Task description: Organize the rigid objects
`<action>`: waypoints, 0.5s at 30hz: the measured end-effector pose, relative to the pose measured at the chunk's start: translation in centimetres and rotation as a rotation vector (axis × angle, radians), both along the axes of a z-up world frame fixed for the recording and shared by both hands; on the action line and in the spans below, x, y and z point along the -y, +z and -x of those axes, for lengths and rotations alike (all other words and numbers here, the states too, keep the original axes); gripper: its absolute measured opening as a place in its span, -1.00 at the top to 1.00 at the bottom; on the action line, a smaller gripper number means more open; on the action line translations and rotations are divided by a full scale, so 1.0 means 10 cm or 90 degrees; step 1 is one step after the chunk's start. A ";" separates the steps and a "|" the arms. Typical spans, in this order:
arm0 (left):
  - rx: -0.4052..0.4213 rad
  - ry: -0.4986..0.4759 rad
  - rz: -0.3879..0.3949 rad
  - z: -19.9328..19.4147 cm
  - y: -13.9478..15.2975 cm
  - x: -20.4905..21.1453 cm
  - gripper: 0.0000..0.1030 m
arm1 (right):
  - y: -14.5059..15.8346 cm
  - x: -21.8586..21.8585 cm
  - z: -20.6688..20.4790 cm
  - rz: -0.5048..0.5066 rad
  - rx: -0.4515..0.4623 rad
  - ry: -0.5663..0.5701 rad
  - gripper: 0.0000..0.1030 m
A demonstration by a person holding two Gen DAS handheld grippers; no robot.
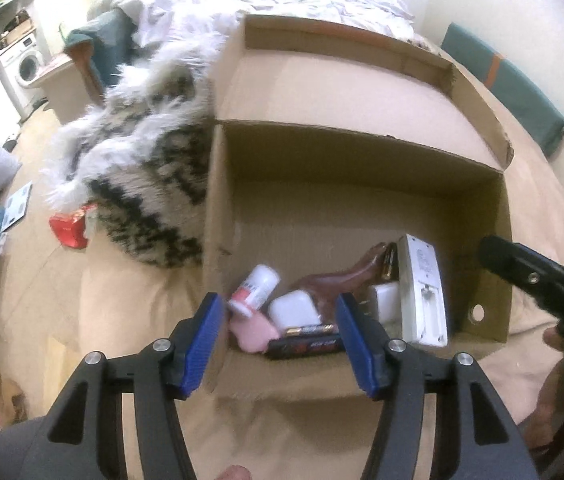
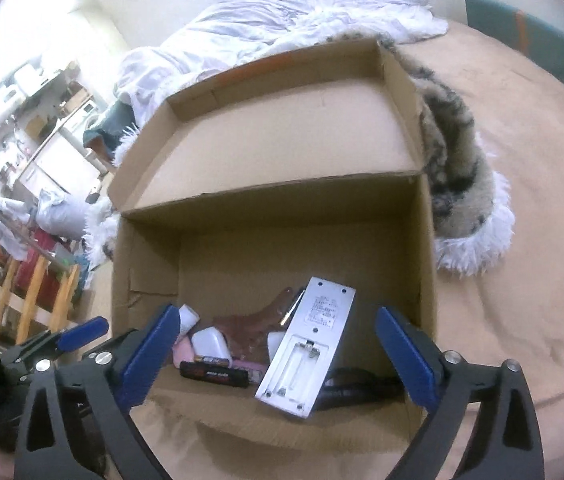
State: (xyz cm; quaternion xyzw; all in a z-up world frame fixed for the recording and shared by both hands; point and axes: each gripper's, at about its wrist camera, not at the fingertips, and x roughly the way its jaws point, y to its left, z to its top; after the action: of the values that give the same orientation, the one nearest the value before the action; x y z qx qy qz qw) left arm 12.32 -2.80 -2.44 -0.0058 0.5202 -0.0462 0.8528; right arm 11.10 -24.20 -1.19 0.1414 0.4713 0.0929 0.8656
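Just ahead of the spread, empty left gripper [image 1: 279, 344] and the equally wide-spread, empty right gripper [image 2: 282, 360], the cardboard box [image 2: 422, 248] holds a white remote [image 2: 306, 344], batteries, a charger and a small white bottle [image 1: 253, 288].

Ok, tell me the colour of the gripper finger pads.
Blue pads on black arms; the right wrist view shows them best.

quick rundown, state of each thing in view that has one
cardboard box: open, lid flap folded back, on the bed
white remote: in the box, back up, battery cover off, bay without batteries
loose battery: lying flat in the box
white pill bottle: tipped on its side in the box
left claw: open, holding nothing
right claw: open, holding nothing
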 end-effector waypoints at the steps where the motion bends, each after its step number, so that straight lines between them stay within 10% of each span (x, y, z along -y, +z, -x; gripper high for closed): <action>1: -0.002 0.003 0.002 0.03 0.02 -0.02 -0.08 | 0.03 0.00 0.03 0.000 -0.004 -0.004 -1.00; 8: 0.000 0.044 0.004 0.33 0.24 -0.27 -0.11 | 0.25 -0.09 0.31 0.009 -0.003 0.008 -1.00; 15: 0.013 0.053 0.027 0.63 0.33 -0.43 -0.63 | 0.41 -0.10 0.73 0.018 0.030 -0.005 -1.00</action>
State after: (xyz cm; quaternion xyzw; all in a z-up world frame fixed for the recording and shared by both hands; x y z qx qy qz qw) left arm 6.06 1.50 0.82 -0.0448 0.5095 -0.0218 0.8590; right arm 3.78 -23.23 2.90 0.1283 0.4514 0.0863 0.8788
